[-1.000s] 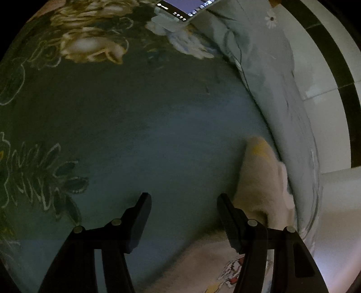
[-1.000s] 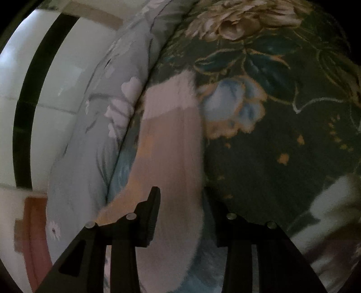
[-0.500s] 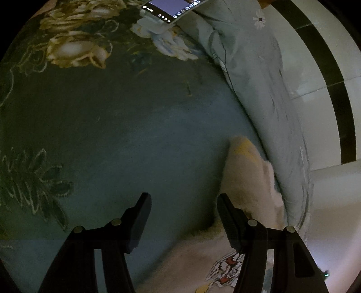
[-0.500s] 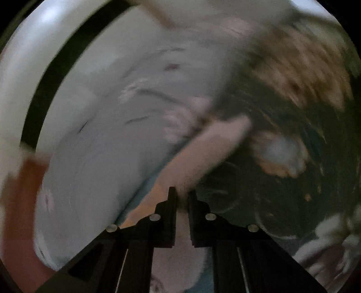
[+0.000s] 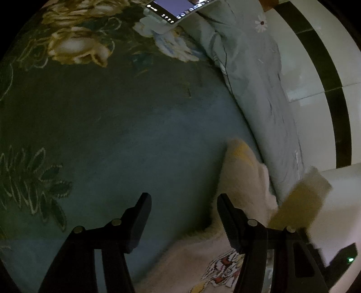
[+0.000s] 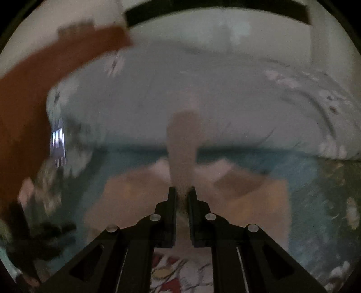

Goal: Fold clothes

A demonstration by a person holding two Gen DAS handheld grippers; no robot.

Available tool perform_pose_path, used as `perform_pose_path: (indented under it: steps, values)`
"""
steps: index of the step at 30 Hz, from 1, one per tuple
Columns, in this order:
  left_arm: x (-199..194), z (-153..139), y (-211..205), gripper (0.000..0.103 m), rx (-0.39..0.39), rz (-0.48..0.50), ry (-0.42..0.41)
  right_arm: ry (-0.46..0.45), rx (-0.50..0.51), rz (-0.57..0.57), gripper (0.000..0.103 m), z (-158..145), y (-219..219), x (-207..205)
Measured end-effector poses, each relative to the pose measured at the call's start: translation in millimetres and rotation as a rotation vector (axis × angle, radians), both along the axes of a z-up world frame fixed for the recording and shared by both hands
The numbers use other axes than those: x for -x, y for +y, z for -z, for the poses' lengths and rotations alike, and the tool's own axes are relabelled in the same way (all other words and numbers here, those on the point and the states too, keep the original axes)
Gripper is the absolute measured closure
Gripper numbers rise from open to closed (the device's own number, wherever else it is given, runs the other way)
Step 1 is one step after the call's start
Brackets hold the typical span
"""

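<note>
One sleeve [image 6: 182, 144] is hanging pinched in the right gripper [image 6: 181, 198]; left gripper [image 5: 183, 209], spread empty, should be pinning the sweater [image 5: 243, 180].

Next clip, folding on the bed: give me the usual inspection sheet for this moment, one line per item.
Surface: dark floral bedspread, mostly bare ahead of the left gripper.
Job's things: cream fleece garment with a cartoon print lying at the bedspread's edge; its sleeve is lifted.
Clutter: lit phone at the far end of the bedspread.
Grippers: left gripper open, holding nothing; right gripper shut on the sleeve, view blurred.
Cables: nothing seen.
Surroundings: pale blue daisy-print quilt alongside the bedspread; white wall with a black stripe beyond; dim lighting.
</note>
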State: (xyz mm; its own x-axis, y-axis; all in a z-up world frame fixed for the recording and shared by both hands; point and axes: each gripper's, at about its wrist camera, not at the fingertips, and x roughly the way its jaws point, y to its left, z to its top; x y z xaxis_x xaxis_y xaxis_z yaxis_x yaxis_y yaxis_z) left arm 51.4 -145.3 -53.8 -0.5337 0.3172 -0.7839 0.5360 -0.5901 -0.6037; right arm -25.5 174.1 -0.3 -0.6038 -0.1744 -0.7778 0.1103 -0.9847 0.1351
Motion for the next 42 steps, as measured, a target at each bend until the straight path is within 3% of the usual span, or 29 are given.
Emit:
perform_pose_path:
  steps: [4, 8, 11, 13, 15, 18, 24, 29, 35, 37, 39, 42]
  values:
    - [9.8, 5.2, 2.9, 0.038, -0.016, 0.005, -0.003, -0.084, -0.12, -0.076, 0.09, 33.7, -32.9, 0.3]
    - [16.8, 7.4, 4.6, 0.038, -0.022, 0.009, 0.001, -0.112, -0.167, -0.104, 0.087, 47.1, -33.6, -4.3]
    - [16.3, 6.0, 5.5, 0.038, -0.023, 0.012, 0.01, -0.121, -0.146, -0.115, 0.083, 46.1, -30.9, -4.5]
    - [17.5, 4.9, 6.7, 0.038, -0.024, 0.015, 0.02, -0.137, -0.096, -0.153, 0.064, 42.4, -29.1, -4.6]
    - [20.1, -0.1, 8.9, 0.038, -0.03, 0.027, 0.053, -0.155, -0.029, -0.229, 0.055, 38.1, -30.6, -8.4]
    - [25.7, -12.7, 16.1, 0.038, -0.036, 0.066, 0.123, -0.149, 0.011, -0.29, 0.055, 28.1, -27.5, -18.2]
    - [52.3, -43.8, 53.6, 0.038, -0.028, 0.249, 0.261, -0.096, 0.095, -0.069, 0.055, 13.0, 31.8, -18.2]
    - [85.7, -32.7, 89.0, 0.038, -0.069, 0.393, 0.22, -0.157, 0.179, 0.132, 0.055, 24.9, 82.5, -17.8]
    - [92.6, -12.9, 96.8, 0.041, -0.181, 0.394, 0.192, -0.184, 0.207, 0.199, 0.055, 36.2, 92.9, -21.9]
    - [90.6, -10.4, 97.1, 0.054, -0.195, 0.381, 0.197, -0.189, 0.207, 0.202, 0.055, 37.1, 92.1, -22.1]
    - [92.2, -9.5, 98.5, 0.088, -0.159, 0.375, 0.193, -0.193, 0.211, 0.209, 0.055, 36.8, 93.1, -21.7]
    - [92.1, -8.3, 97.4, 0.093, -0.146, 0.365, 0.204, -0.195, 0.227, 0.218, 0.055, 36.8, 94.3, -20.3]
